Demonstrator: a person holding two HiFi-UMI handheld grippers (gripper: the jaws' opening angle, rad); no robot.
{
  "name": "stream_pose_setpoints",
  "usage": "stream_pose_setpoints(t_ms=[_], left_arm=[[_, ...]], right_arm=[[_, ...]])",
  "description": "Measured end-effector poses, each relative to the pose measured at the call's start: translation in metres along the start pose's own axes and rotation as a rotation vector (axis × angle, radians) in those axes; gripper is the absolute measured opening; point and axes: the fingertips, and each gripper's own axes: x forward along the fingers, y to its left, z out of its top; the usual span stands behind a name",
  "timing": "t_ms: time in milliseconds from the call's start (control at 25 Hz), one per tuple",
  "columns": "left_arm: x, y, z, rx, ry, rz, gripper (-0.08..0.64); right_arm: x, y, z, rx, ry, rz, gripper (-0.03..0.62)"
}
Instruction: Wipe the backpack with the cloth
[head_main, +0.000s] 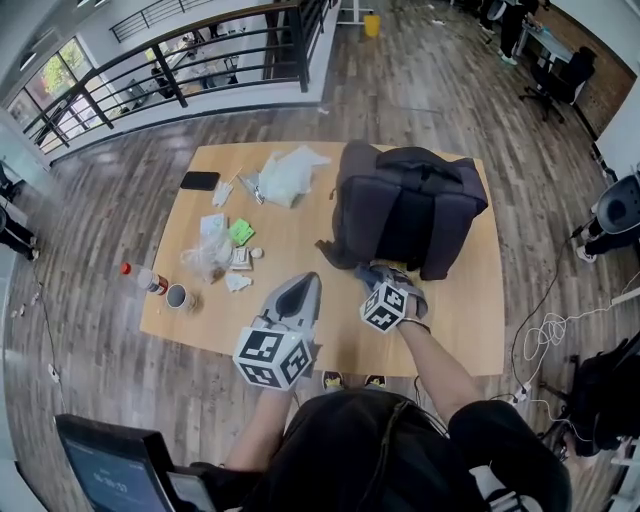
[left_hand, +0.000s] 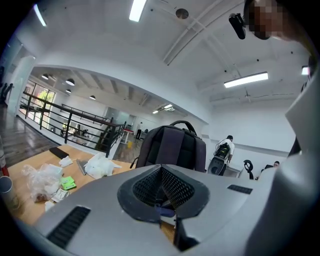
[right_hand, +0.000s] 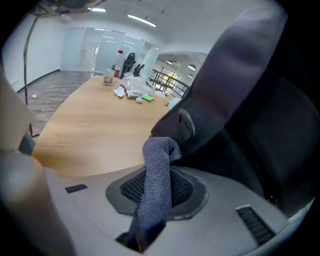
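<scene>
My right gripper (right_hand: 158, 192) clamps the soft, limp cloth (right_hand: 159, 150) mid-fold, its tip apparently touching the backpack (right_hand: 250, 125), whose fabric should give under pressure. My left gripper (left_hand: 162, 192) is closed, empty.

Grey left hand-held gripper (head_main: 303, 290), matching right hand-held gripper (head_main: 378, 272), black-and-white marker cubes (head_main: 272, 358), black top (head_main: 360, 450)

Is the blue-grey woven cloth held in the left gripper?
No, the blue-grey woven cloth is clamped in the right gripper, while the left gripper is shut on nothing.
</scene>
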Motion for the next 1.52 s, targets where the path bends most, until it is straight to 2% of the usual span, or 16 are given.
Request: stream_pose_setpoints(t_ms=[80, 200, 280, 400, 520, 600, 680, 800, 920, 1000, 1120, 1240, 1320, 1400, 1520], left_arm=[[-0.001, 0.001, 0.0, -0.003, -0.002, 0.01, 0.017], [0.001, 0.002, 0.001, -0.005, -0.008, 0.012, 0.017], [0.004, 0.001, 0.002, -0.006, -0.011, 0.003, 0.017], [0.007, -0.004, 0.001, -0.008, -0.013, -0.013, 0.017], [0.008, -0.008, 0.001, -0.008, -0.016, -0.021, 0.017], [0.01, -0.013, 0.004, -0.01, -0.017, -0.032, 0.017], [0.012, -0.023, 0.006, -0.018, -0.016, -0.05, 0.016], [0.018, -0.037, 0.006, -0.015, -0.014, -0.086, 0.017], [0.024, -0.048, 0.011, 0.01, -0.019, -0.115, 0.017], [0.026, -0.054, 0.016, 0.027, -0.024, -0.125, 0.017], [0.027, -0.054, 0.017, 0.029, -0.029, -0.128, 0.016], [0.022, -0.045, 0.015, 0.023, -0.029, -0.116, 0.014], [0.017, -0.04, 0.015, 0.025, -0.03, -0.103, 0.014], [0.013, -0.033, 0.015, 0.028, -0.033, -0.084, 0.014], [0.01, -0.025, 0.015, 0.027, -0.032, -0.065, 0.014]], right_arm=[[-0.001, 0.007, -0.001, 0.001, -0.014, 0.013, 0.081], [-0.013, 0.013, 0.033, -0.002, -0.12, 0.04, 0.081], [-0.016, 0.011, 0.055, -0.02, -0.165, 0.026, 0.081], [-0.033, -0.025, 0.073, -0.026, -0.184, -0.123, 0.081], [-0.097, -0.076, 0.117, -0.034, -0.308, -0.264, 0.081], [-0.152, -0.111, 0.157, -0.004, -0.417, -0.293, 0.081], [-0.203, -0.144, 0.189, 0.081, -0.521, -0.297, 0.081], [-0.25, -0.184, 0.211, 0.154, -0.6, -0.367, 0.081], [-0.247, -0.19, 0.209, 0.168, -0.597, -0.382, 0.081], [-0.229, -0.17, 0.203, 0.121, -0.568, -0.354, 0.081], [-0.157, -0.118, 0.171, 0.003, -0.393, -0.267, 0.081], [-0.07, -0.066, 0.105, -0.032, -0.162, -0.14, 0.081], [-0.044, -0.043, 0.072, -0.041, -0.089, -0.095, 0.081], [-0.047, -0.044, 0.067, -0.028, -0.109, -0.109, 0.081], [-0.085, -0.074, 0.111, -0.014, -0.242, -0.186, 0.081]])
